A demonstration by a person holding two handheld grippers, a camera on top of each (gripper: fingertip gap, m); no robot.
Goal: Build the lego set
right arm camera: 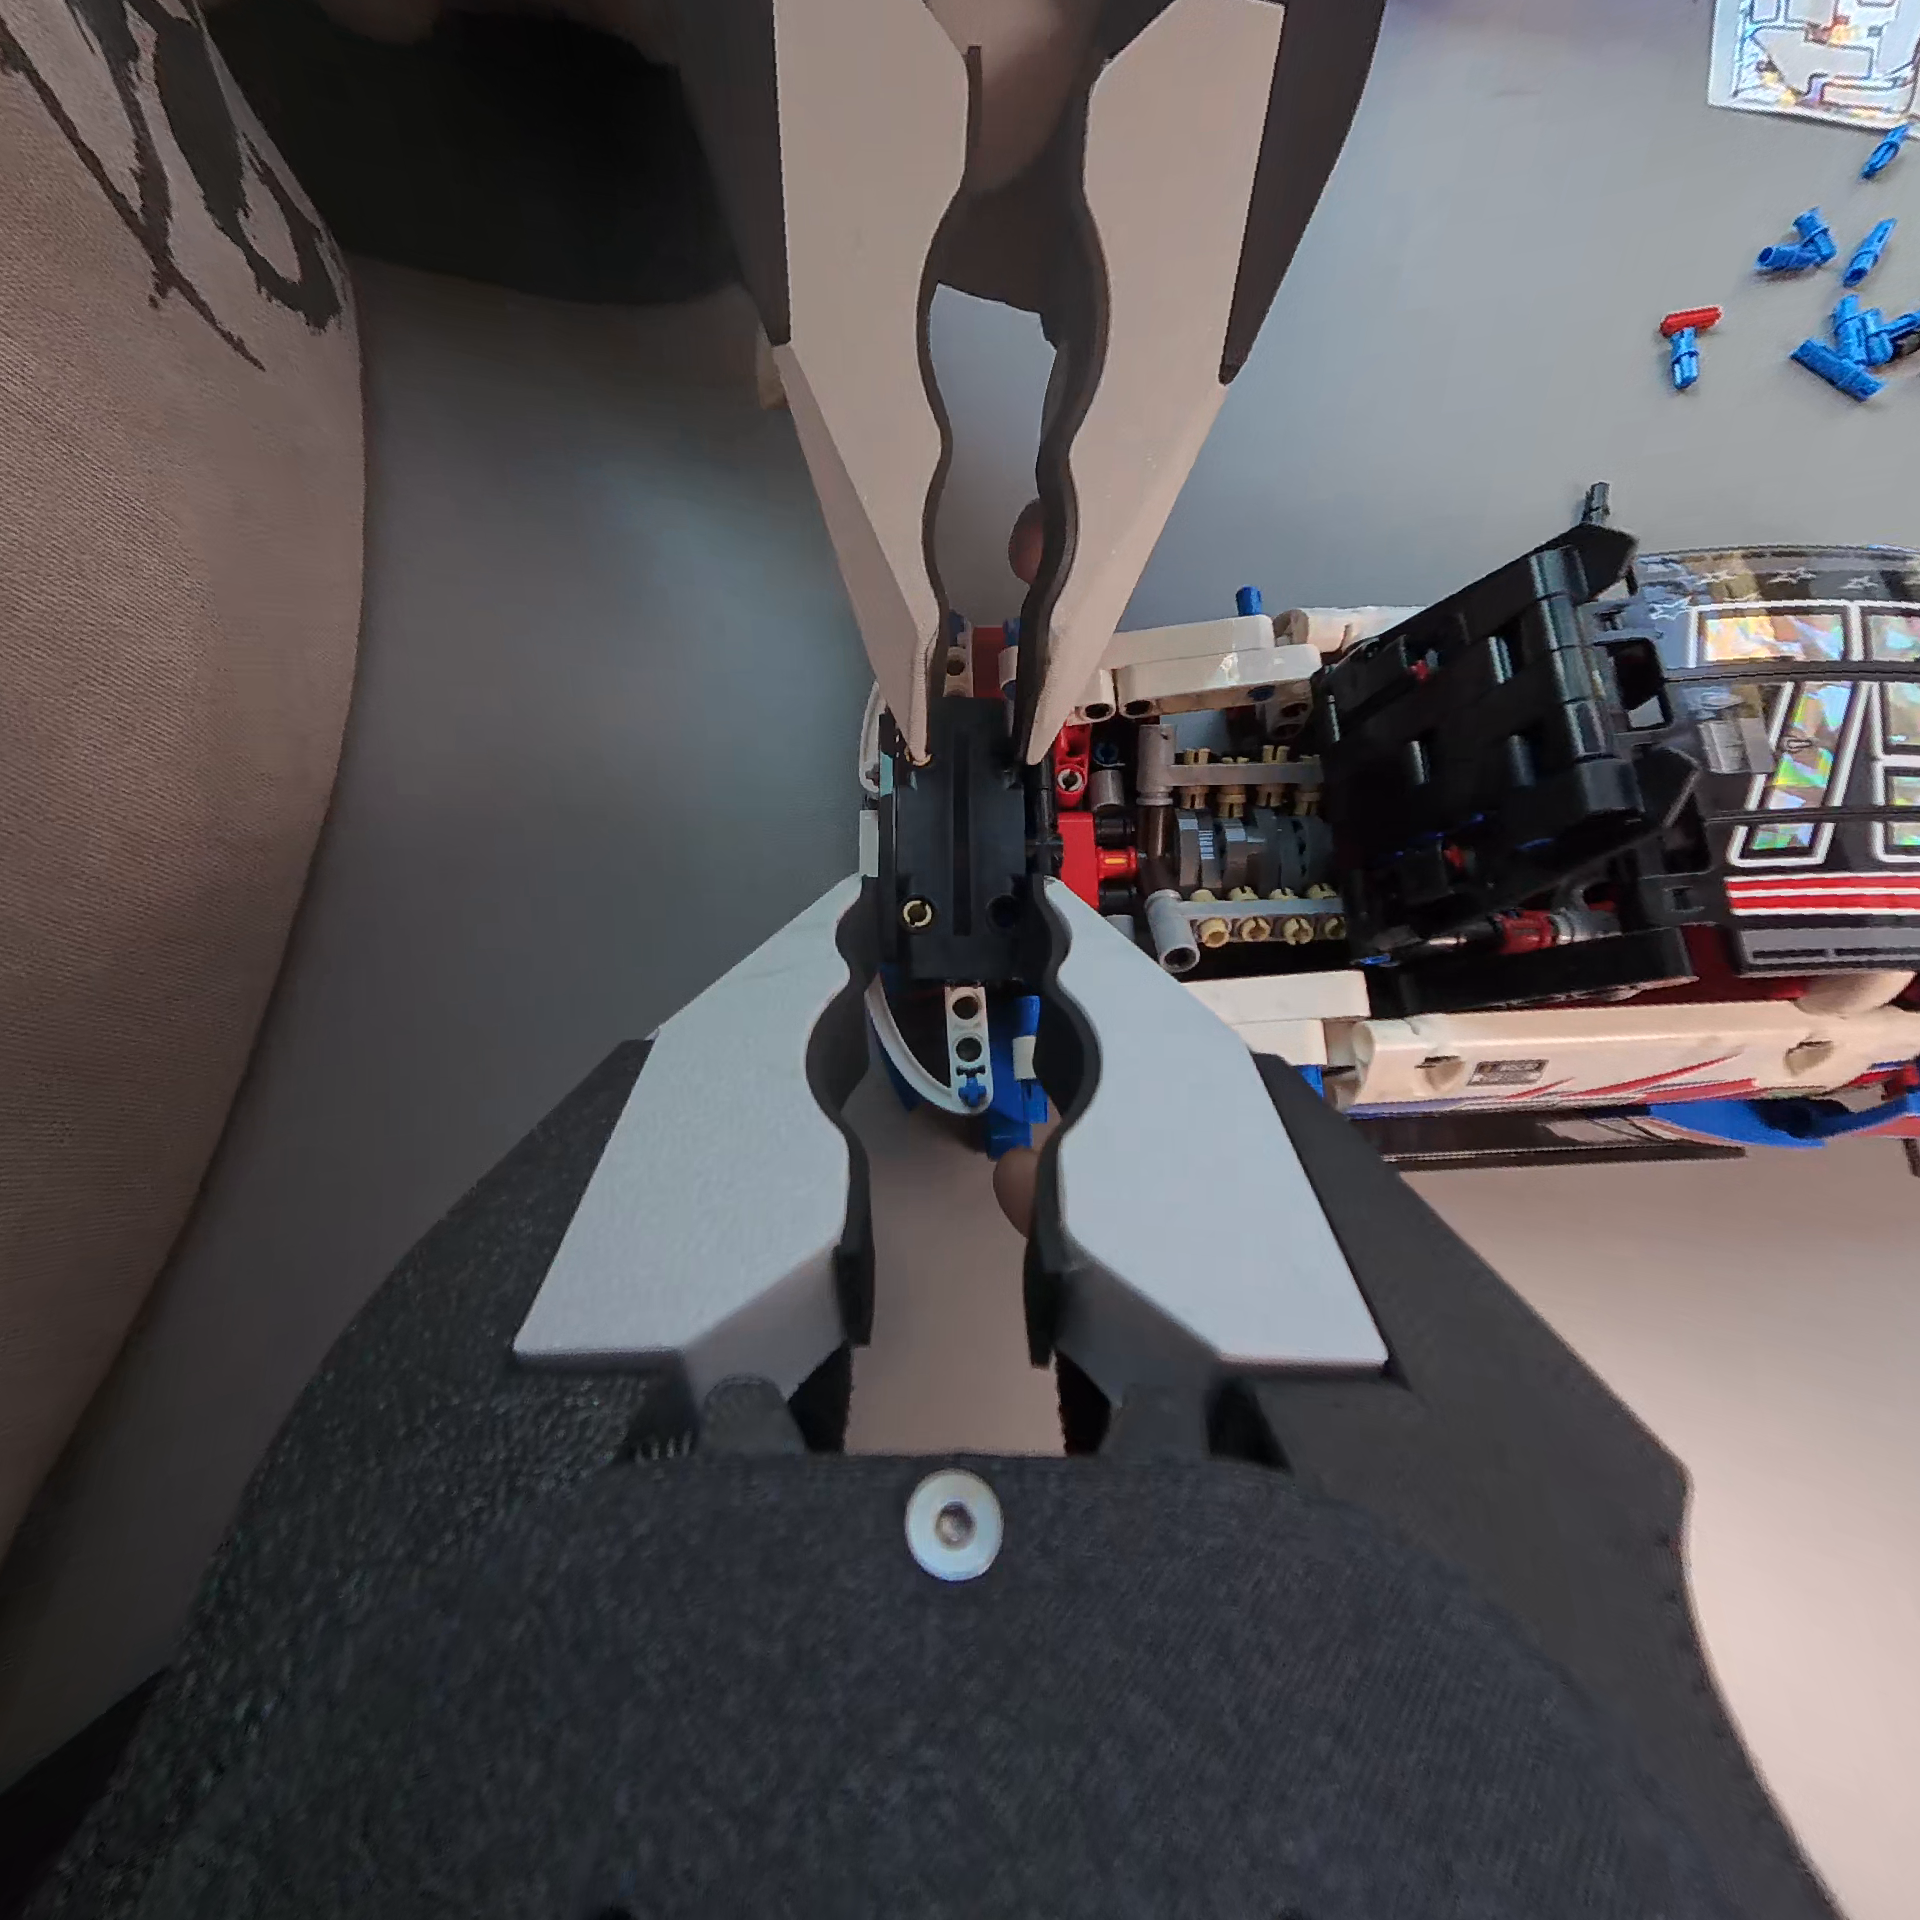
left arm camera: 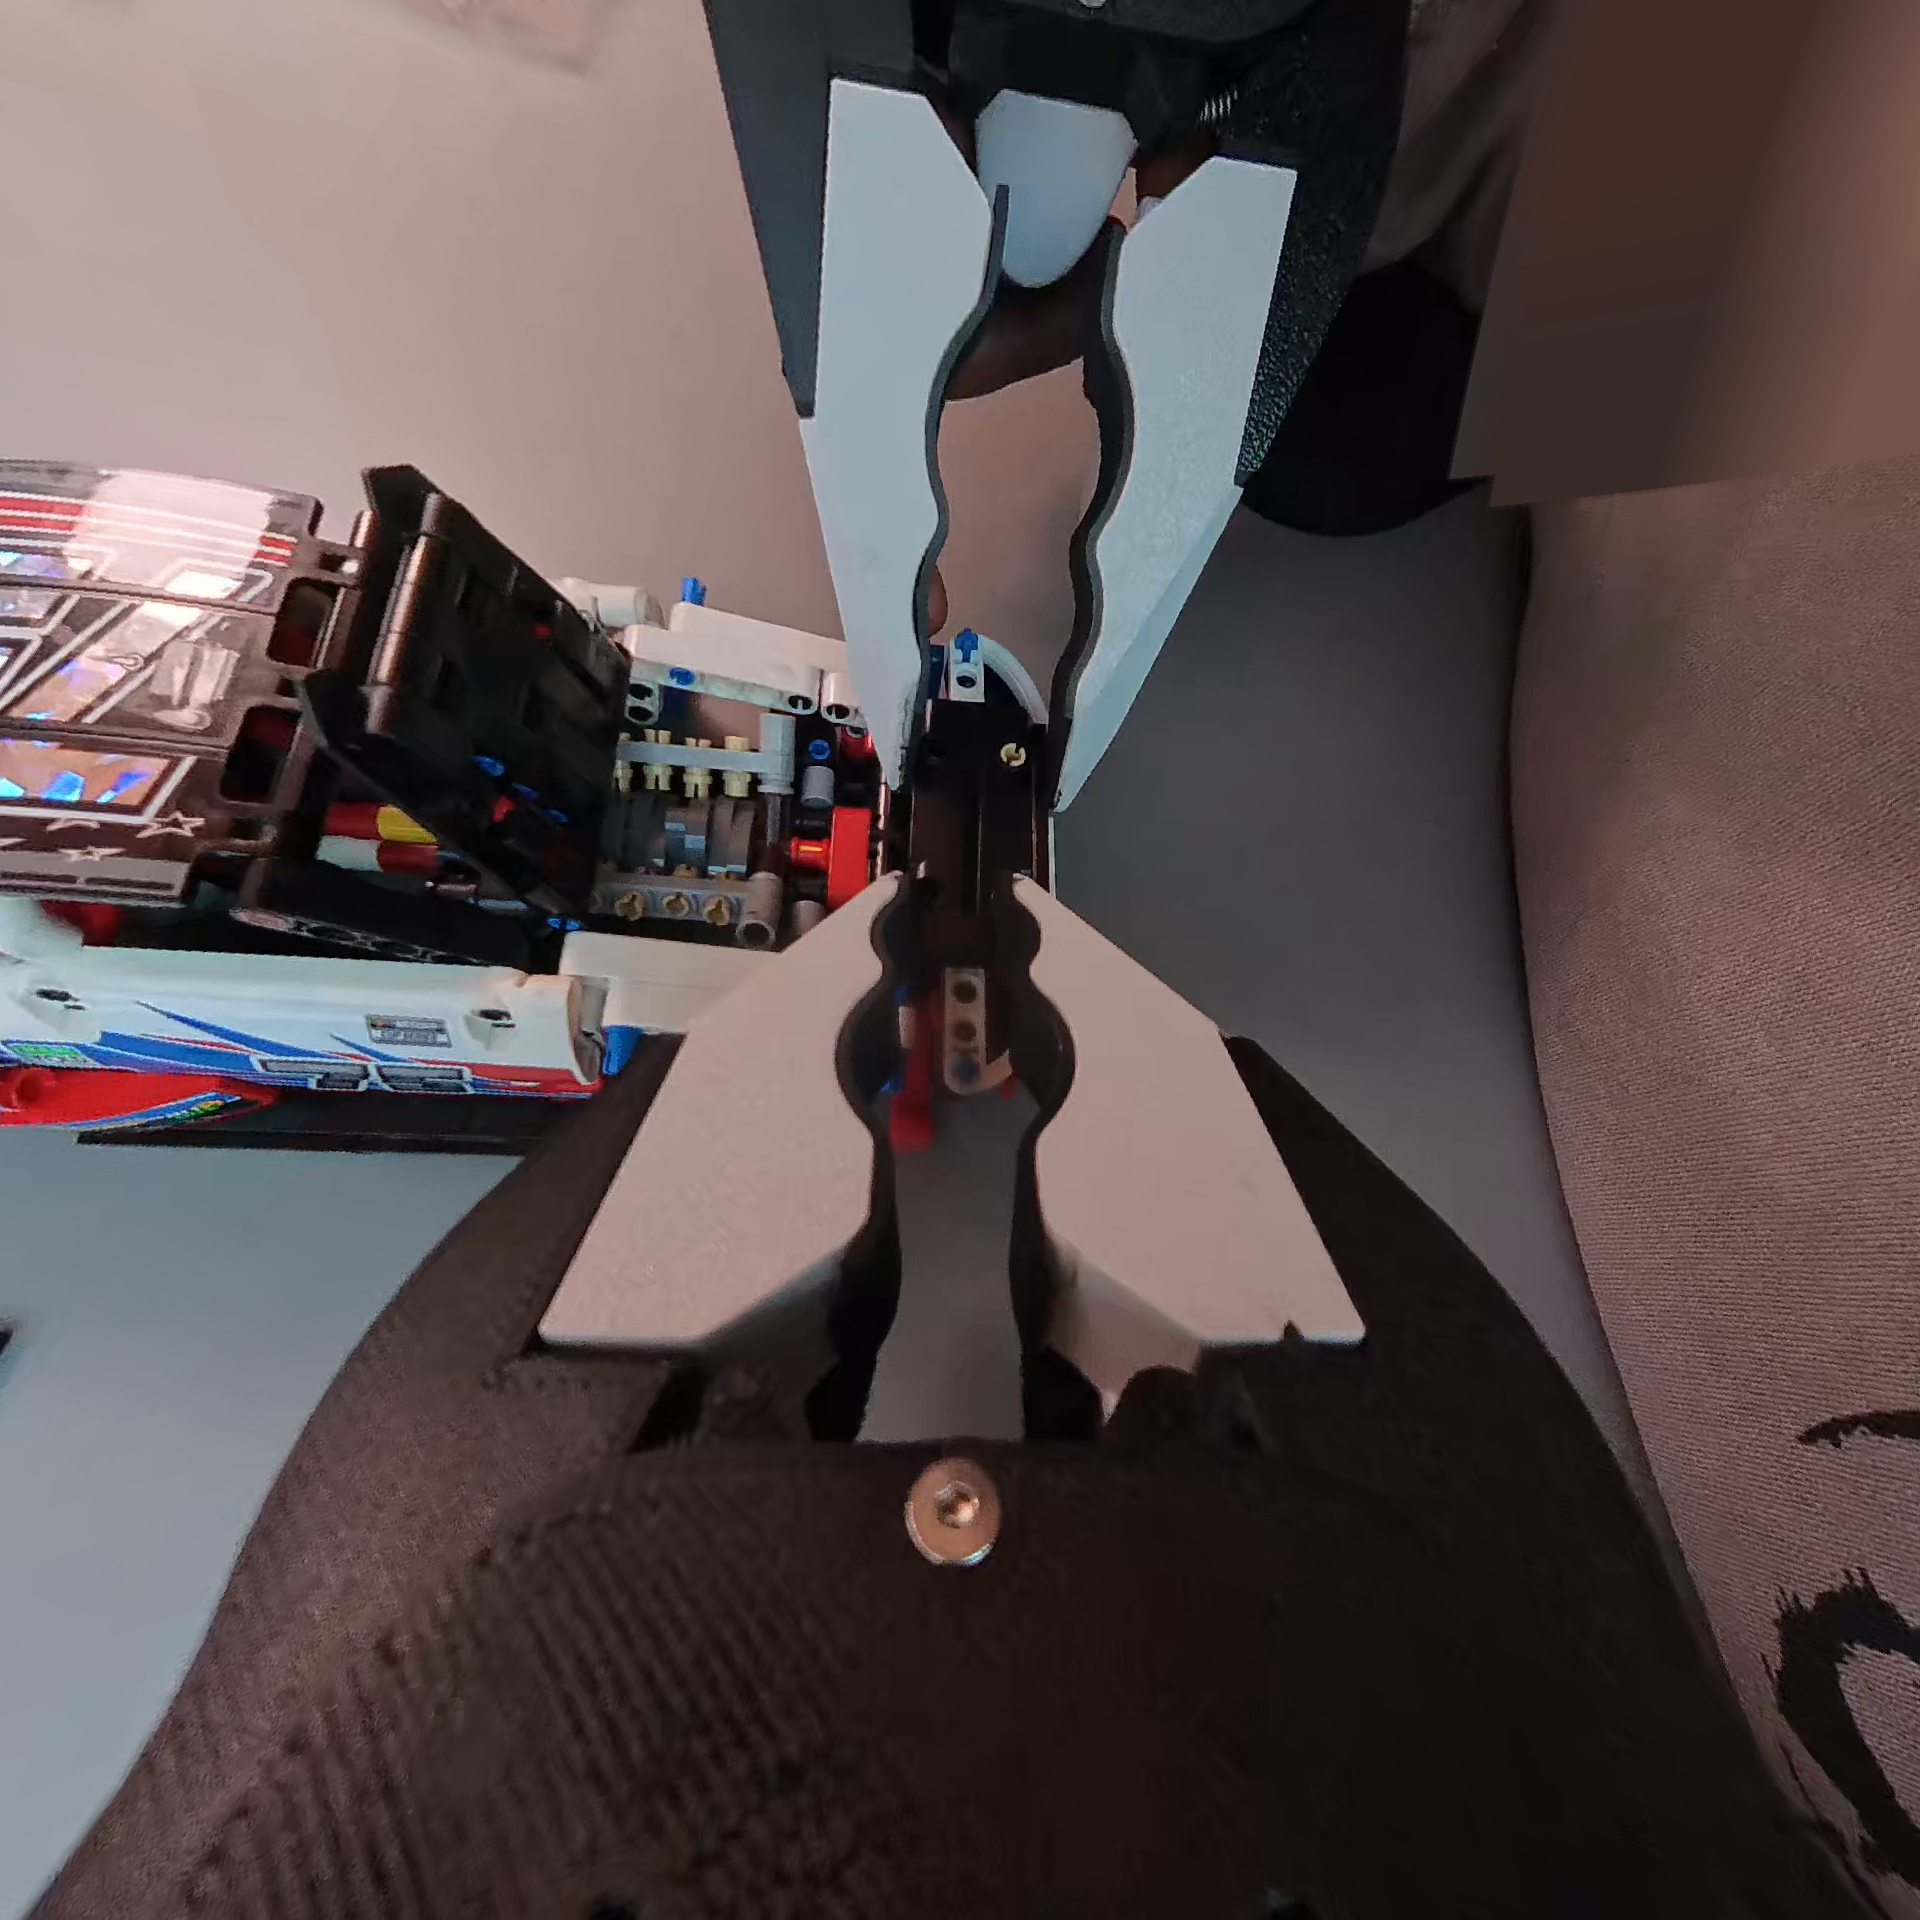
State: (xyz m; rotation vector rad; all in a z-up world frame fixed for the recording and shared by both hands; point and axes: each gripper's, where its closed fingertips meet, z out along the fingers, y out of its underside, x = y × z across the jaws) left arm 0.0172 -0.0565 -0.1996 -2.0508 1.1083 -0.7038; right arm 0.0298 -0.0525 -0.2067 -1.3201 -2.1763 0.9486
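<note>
A partly built lego car (left arm camera: 416, 831) lies on the grey table, with a white, red and blue body, a black hinged panel and an exposed grey engine. It also shows in the right wrist view (right arm camera: 1455, 810). A black block (left arm camera: 971, 790) sits at the car's end and also shows in the right wrist view (right arm camera: 956, 831). My left gripper (left arm camera: 961, 894) is shut on this block from one side. My right gripper (right arm camera: 956, 894) is shut on it from the opposite side. The two grippers face each other tip to tip, with the right gripper (left arm camera: 977, 779) at the top of the left wrist view and the left gripper (right arm camera: 971, 748) at the top of the right wrist view.
Loose blue pins (right arm camera: 1829, 312) and a red pin (right arm camera: 1688, 320) lie on the table beyond the car. A sticker sheet (right arm camera: 1818, 52) lies at the far corner. A person's grey printed garment (left arm camera: 1714, 1039) is close beside the grippers, and it also shows in the right wrist view (right arm camera: 156, 623). Left and right tips are no more than a few centimetres apart. About 25 cm separates my left fingertips from the red pin (right arm camera: 1688, 320).
</note>
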